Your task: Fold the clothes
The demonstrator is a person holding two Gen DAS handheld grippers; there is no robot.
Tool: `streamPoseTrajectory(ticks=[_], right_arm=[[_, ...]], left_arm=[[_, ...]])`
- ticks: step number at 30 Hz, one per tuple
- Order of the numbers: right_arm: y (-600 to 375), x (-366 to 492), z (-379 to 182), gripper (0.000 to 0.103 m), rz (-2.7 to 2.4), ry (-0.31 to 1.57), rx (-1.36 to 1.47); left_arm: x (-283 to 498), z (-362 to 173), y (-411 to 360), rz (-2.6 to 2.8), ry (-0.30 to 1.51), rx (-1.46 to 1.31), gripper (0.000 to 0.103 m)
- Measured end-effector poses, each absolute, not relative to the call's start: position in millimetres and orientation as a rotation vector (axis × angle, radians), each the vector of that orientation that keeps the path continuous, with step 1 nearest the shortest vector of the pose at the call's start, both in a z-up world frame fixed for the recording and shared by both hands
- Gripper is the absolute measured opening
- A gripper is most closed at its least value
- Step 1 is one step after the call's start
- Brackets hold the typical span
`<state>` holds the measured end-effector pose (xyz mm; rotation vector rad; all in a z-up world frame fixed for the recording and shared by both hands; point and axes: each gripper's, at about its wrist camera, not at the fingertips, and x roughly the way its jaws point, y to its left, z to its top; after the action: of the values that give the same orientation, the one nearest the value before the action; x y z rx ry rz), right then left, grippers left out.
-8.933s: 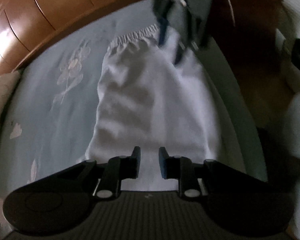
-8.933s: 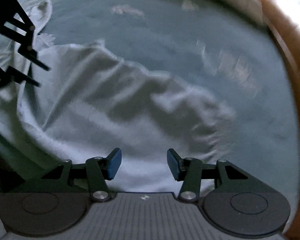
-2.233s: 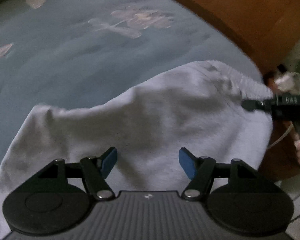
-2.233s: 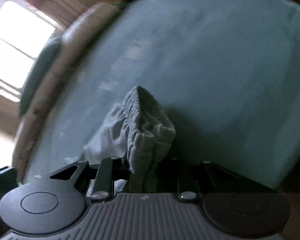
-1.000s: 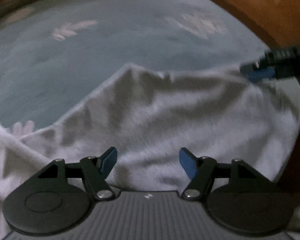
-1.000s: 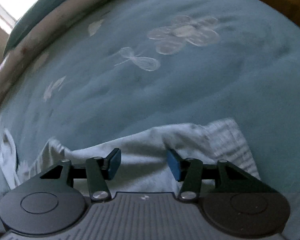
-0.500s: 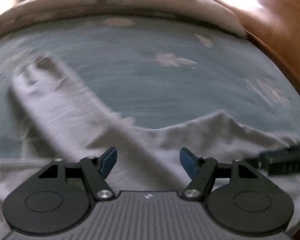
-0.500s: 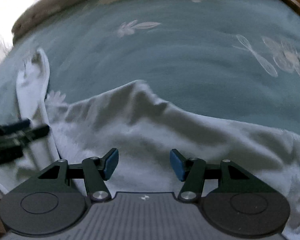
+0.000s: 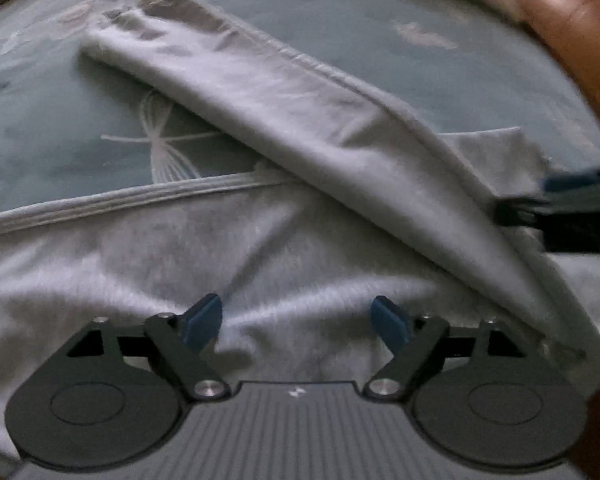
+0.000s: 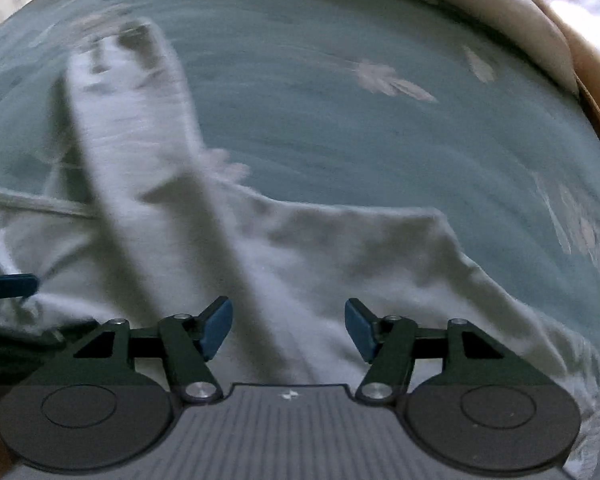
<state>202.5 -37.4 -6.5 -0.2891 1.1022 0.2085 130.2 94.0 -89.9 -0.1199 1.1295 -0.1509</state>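
**Both tongs open over grey garment on the bed**

Nearest in the left wrist view, the left tongs (image 9: pixel 298 320) point steeply down over the grey garment (image 9: pixel 260 248), jaws opening with their blue pads wide apart; cloth lies below the gap but the pads do not press on it. In the right wrist view the right tongs (image 10: pixel 288 326) hang at a similar downward tilt, jaws likewise opening, nothing pinched between the blue pads.

The garment lies spread on the bed (image 9: pixel 340 20), which is covered by a pale blue-green sheet with light embroidered flower motifs. Its wide body fills the near part of both views. A stitched edge band (image 9: pixel 140 196) runs across the left view, and a long narrow part (image 9: pixel 280 100), probably a sleeve or leg, though the dim, blurred picture does not settle which, lies diagonally over the body and reaches onto the sheet.

At the right edge of the left view, the other tool's blue pad shows as a blur just beside the cloth. Farther off, a brown wooden bed frame (image 9: pixel 572 20) curves round the mattress.

No writing is legible.
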Motion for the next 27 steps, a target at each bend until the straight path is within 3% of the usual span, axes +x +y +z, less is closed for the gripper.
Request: streamPoseTrajectory(ticks=[7,10,18,27], right_arm=[[5.6,198.3,-13.9,0.069,0.286,1.01,-0.341],[4.0,194.0,-26.2,0.07,0.319,0.989,-0.371],[-24.8,171.0,-47.0,0.073,0.407,0.909,-0.351],[-39.9,163.6,-42.3,0.073,0.465,0.761,-0.28]], left_arm=[[111.2,-90.5,147.7,-0.161,1.034,-0.344,0.083],[105.0,-97.5,140.3,-0.185,0.959,-0.333,0.097],[99.3,-94.8,105.2,-0.072,0.909,-0.157,0.098],[91.2,-88.8,89.9,-0.034,0.705,-0.153,0.098]])
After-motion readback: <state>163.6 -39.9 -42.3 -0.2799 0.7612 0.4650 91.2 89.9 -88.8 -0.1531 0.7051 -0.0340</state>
